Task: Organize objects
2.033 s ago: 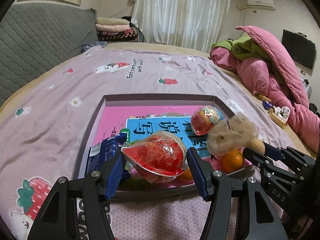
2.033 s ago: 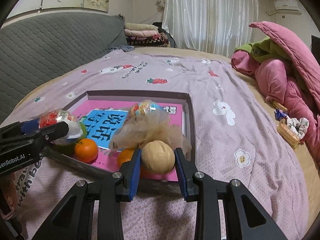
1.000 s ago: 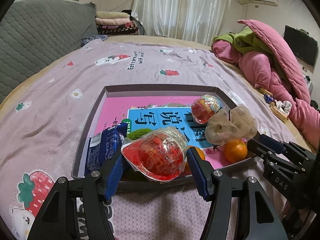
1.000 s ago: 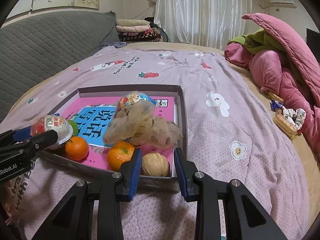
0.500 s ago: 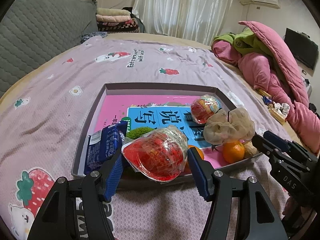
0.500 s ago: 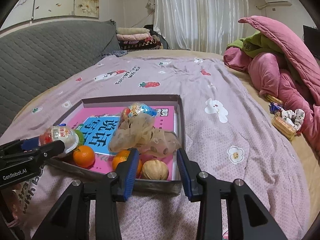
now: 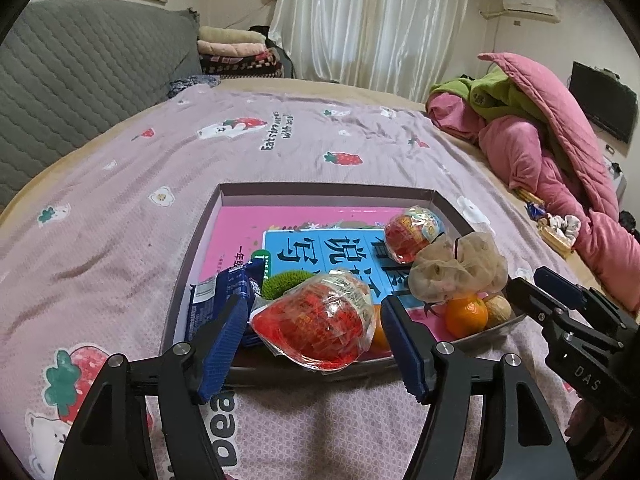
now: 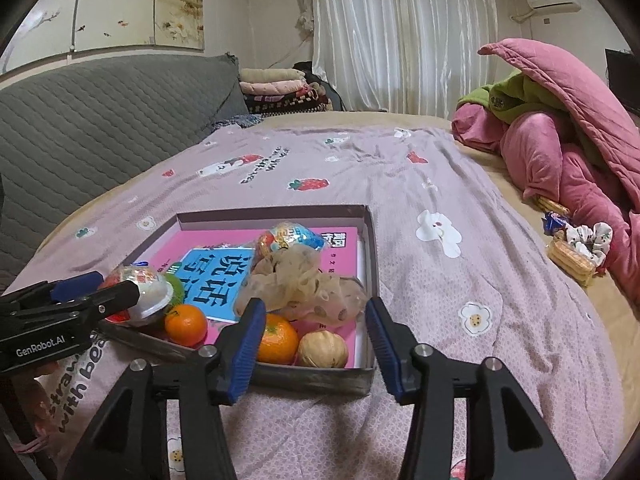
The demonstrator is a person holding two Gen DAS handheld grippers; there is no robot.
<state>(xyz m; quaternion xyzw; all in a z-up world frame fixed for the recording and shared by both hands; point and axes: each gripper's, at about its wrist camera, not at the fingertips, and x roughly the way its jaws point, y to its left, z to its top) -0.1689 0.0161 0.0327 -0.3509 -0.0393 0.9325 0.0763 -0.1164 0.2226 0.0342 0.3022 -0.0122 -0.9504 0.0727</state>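
A grey tray (image 7: 320,190) (image 8: 272,212) lies on the bed with a pink book in it. My left gripper (image 7: 315,318) (image 8: 114,282) is at the tray's near edge and its jaws are opening. A red jelly cup (image 7: 316,324) (image 8: 140,292) sits between the blue pads with a thin gap on each side. My right gripper (image 8: 315,308) (image 7: 532,280) hovers at the tray's near right corner, jaws opening, with nothing gripped. Just beyond its pads, in the tray, lie a walnut (image 8: 323,349) (image 7: 498,310) and an orange (image 8: 278,338).
The tray also holds a blue snack pack (image 7: 216,296), a second jelly cup (image 8: 288,238), a beige scrunchie (image 8: 300,284) and another orange (image 8: 186,324). A pink quilt (image 8: 560,140) is heaped at the right, with loose snacks (image 8: 572,256) beside it. A grey headboard (image 8: 100,120) borders the left.
The right gripper set the walnut down in the tray's near corner, let go, widened and drew back. The left jaws spread off the red jelly cup, which now rests at the tray's edge.
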